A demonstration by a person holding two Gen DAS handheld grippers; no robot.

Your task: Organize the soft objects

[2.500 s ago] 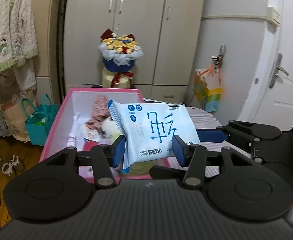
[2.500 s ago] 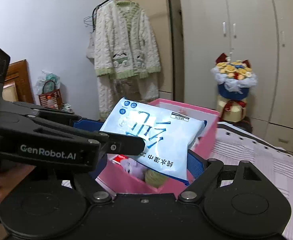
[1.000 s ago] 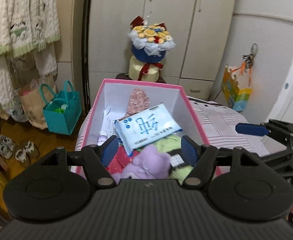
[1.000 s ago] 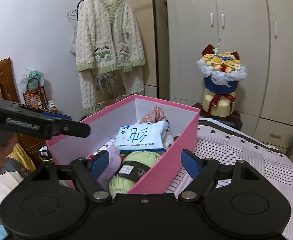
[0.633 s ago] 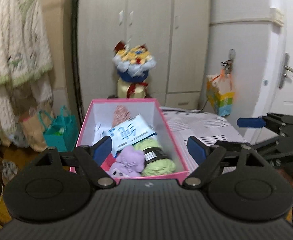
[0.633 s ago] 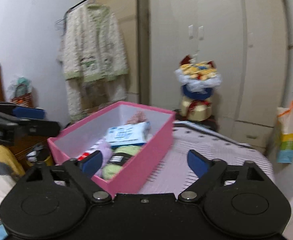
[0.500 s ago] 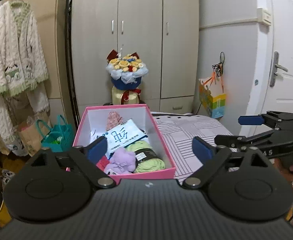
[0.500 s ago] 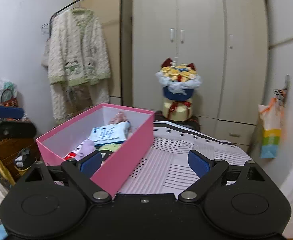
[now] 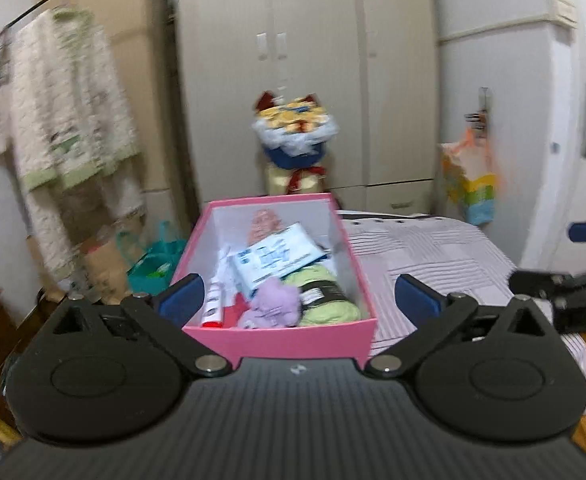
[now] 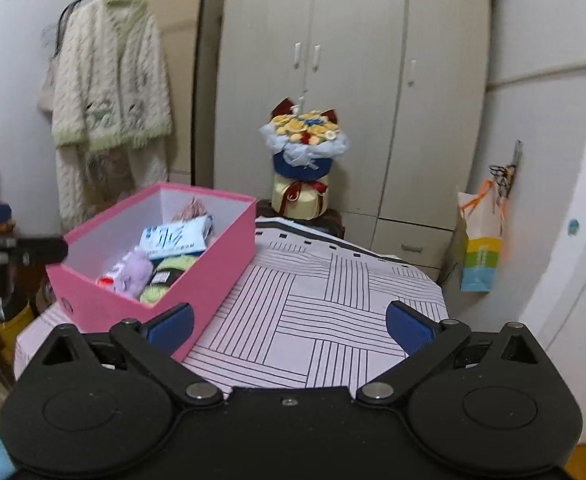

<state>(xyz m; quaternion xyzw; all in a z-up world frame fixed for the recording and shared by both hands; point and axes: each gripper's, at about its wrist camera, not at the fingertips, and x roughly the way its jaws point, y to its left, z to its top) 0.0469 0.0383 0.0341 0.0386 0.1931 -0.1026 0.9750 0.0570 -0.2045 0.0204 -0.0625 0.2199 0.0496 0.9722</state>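
Left gripper (image 9: 297, 294): jaws opening, near full spread, nothing between the blue pads, only the near wall of the pink rectangular cardboard box (image 9: 281, 338) seen past them. Right gripper (image 10: 289, 322): jaws opening too, wide and empty, above bare striped bedspread (image 10: 333, 300).

Farther out, inside the box: white-and-blue soft pack of wet wipes (image 9: 279, 258) lying tilted on top, propped on a light green yarn ball with a dark paper band (image 9: 321, 296) and just beside a small lilac plush toy (image 9: 273, 306). Pink patterned fabric piece (image 9: 263, 222) against the far wall, white tube with a red end (image 9: 215, 304) along the left wall. Box at the left corner of the bed, its left side near the bed edge.

No other loose soft item on the bedspread in either view, so probably close to done.

Risks from here: wipes pack only resting on round, yielding things, so likely to slide or tip with a nudge. Box close to the edge, so a push from a wide-spread finger could shift it toward the floor. Left view blurred, so the exact lie of the smaller items uncertain.
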